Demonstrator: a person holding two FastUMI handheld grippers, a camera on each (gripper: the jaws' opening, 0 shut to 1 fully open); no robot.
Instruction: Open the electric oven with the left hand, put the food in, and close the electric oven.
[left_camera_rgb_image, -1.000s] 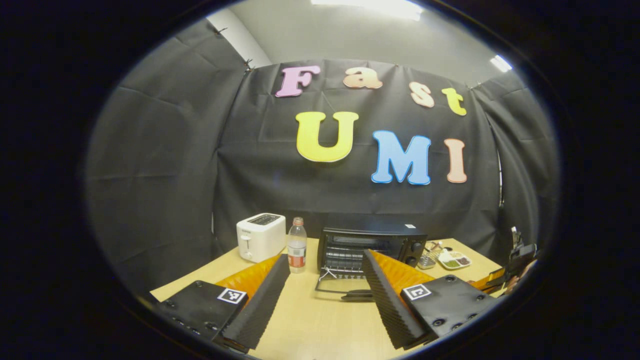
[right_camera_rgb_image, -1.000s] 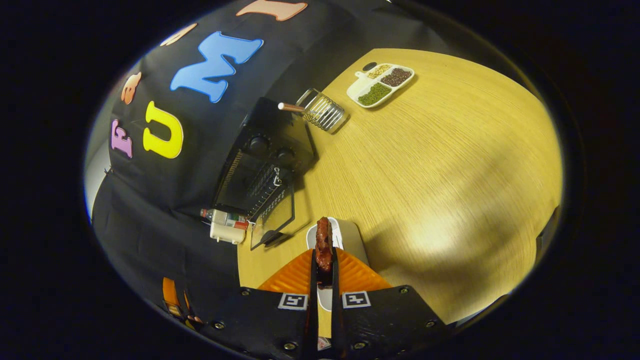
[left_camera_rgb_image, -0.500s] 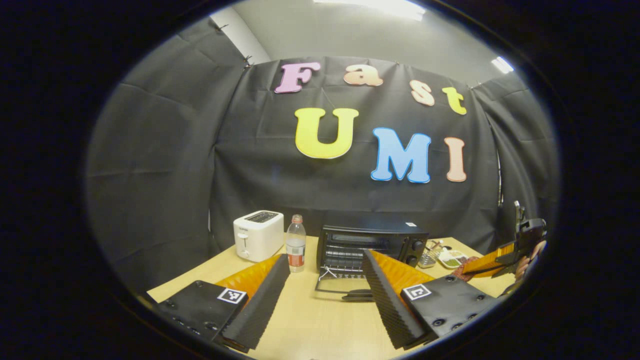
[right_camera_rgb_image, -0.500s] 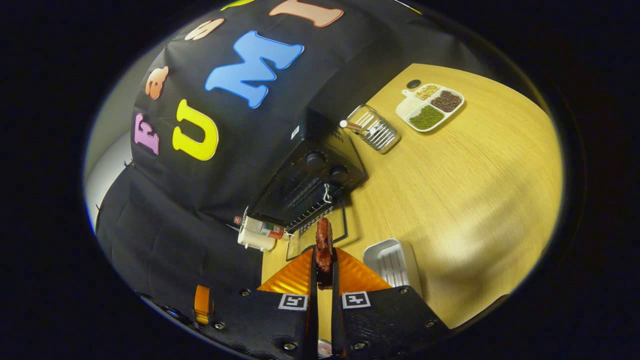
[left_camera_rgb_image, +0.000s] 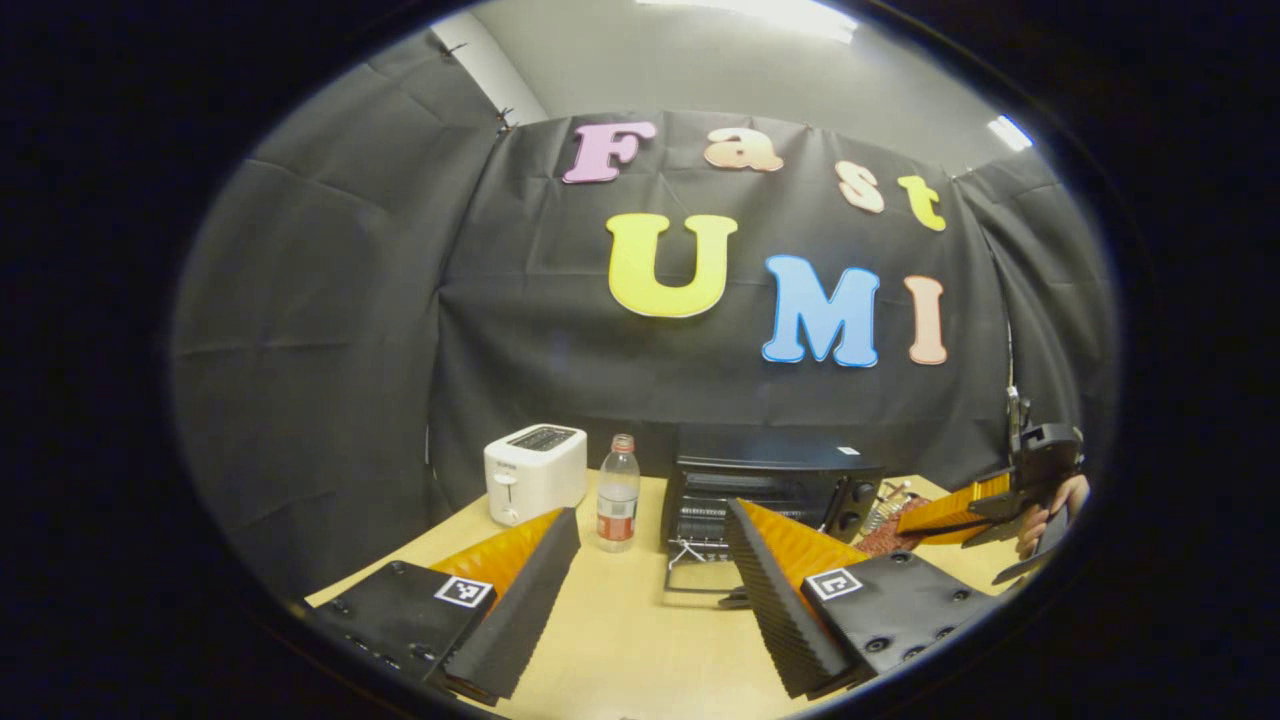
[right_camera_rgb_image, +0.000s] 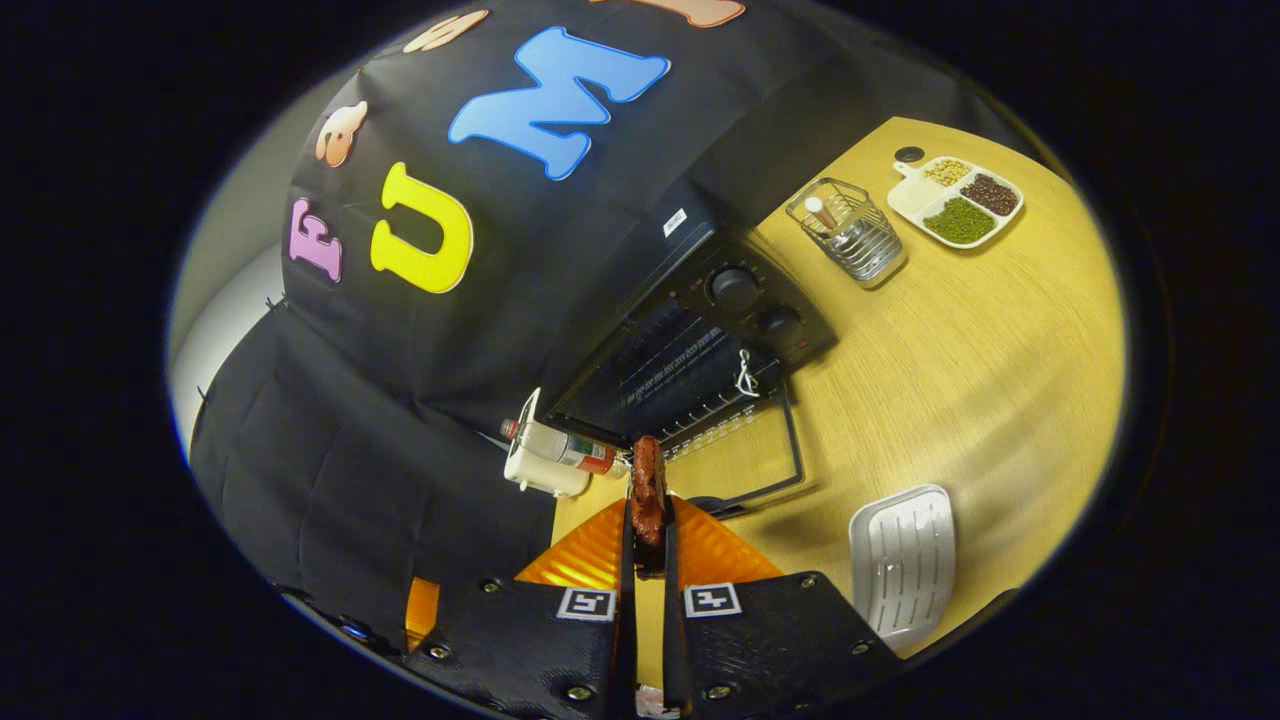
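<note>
Right gripper (right_camera_rgb_image: 648, 540) fingers pinch food (right_camera_rgb_image: 647, 488), tip protruding toward open oven (right_camera_rgb_image: 700, 340); left gripper (left_camera_rgb_image: 650, 590) fingers wide, empty.

Electric oven (right_camera_rgb_image: 690, 340): one on my table, black, door dropped open.
Oven knobs (right_camera_rgb_image: 733, 288): two that I count on its front panel.
Food (right_camera_rgb_image: 647, 490): one reddish-brown piece, between the fingers of my right gripper (right_camera_rgb_image: 647, 540).
Grippers: two of mine; my left gripper (left_camera_rgb_image: 650, 600) is the second, fingers apart.
Toaster (left_camera_rgb_image: 535, 471): one, white.
Bottle (left_camera_rgb_image: 618, 494): one, clear with a red cap.
Wire basket (right_camera_rgb_image: 848, 230): one.
Divided dish (right_camera_rgb_image: 955, 187): one, with three filled compartments.
White tray (right_camera_rgb_image: 902, 560): one, ribbed.
Table (right_camera_rgb_image: 950, 340): one, wooden.
</note>
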